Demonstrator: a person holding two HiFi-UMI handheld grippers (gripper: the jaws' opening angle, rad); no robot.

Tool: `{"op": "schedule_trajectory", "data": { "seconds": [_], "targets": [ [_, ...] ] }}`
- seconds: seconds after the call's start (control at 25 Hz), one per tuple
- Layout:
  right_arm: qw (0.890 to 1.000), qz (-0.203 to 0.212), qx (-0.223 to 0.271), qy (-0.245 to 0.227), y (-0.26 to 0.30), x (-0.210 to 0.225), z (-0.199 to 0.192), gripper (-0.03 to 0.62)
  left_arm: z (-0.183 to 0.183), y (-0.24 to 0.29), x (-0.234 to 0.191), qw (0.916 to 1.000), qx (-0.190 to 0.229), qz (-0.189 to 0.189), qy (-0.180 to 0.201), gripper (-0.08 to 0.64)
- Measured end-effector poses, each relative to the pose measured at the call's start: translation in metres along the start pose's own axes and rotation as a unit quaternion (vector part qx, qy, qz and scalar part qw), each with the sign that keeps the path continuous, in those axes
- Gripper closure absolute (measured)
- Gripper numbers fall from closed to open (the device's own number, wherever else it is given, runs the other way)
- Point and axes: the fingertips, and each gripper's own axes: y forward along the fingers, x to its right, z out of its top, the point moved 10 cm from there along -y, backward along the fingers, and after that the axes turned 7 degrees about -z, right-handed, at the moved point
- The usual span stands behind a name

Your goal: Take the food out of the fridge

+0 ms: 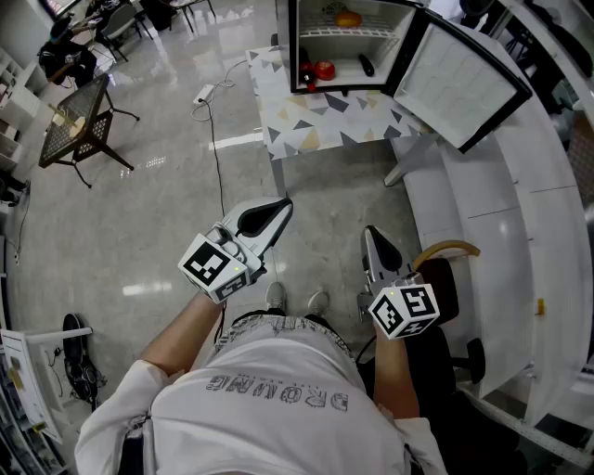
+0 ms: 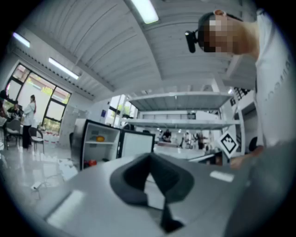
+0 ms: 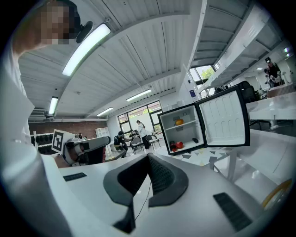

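A small black fridge (image 1: 348, 42) stands open on a table with a patterned top (image 1: 316, 121), far ahead of me, its door (image 1: 459, 79) swung out to the right. An orange food item (image 1: 348, 19) lies on the upper shelf. Below it sit a red one (image 1: 323, 70) and a small dark thing (image 1: 367, 65). My left gripper (image 1: 281, 208) and right gripper (image 1: 370, 236) are held near my body, well short of the fridge, both shut and empty. The right gripper view shows the fridge (image 3: 185, 132) beyond the shut right gripper (image 3: 149, 157); the left gripper view shows the fridge (image 2: 99, 143) beyond the left gripper (image 2: 150, 157).
A white counter (image 1: 520, 213) runs along the right, with a curved yellow piece (image 1: 445, 249) beside my right hand. A black mesh chair (image 1: 79, 121) stands at the left. A power strip with its cable (image 1: 204, 93) lies on the shiny floor. People sit in the background (image 3: 122, 139).
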Motion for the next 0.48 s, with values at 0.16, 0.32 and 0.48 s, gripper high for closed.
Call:
{"op": "schedule_trajectory", "data": {
  "seconds": [0.16, 0.32, 0.48],
  "targets": [
    [1.000, 0.002, 0.000, 0.000, -0.003, 0.005, -0.001, 0.592, 0.003, 0.005, 0.005, 0.9998, -0.009, -0.001, 0.015, 0.552],
    [1.000, 0.005, 0.001, 0.001, -0.004, 0.009, 0.000, 0.592, 0.003, 0.009, 0.008, 0.9998, -0.010, 0.001, 0.016, 0.552],
    [1.000, 0.005, 0.018, 0.002, -0.004, 0.012, 0.005, 0.591, 0.002, 0.014, 0.010, 0.9998, -0.011, 0.003, 0.013, 0.552]
  ]
}}
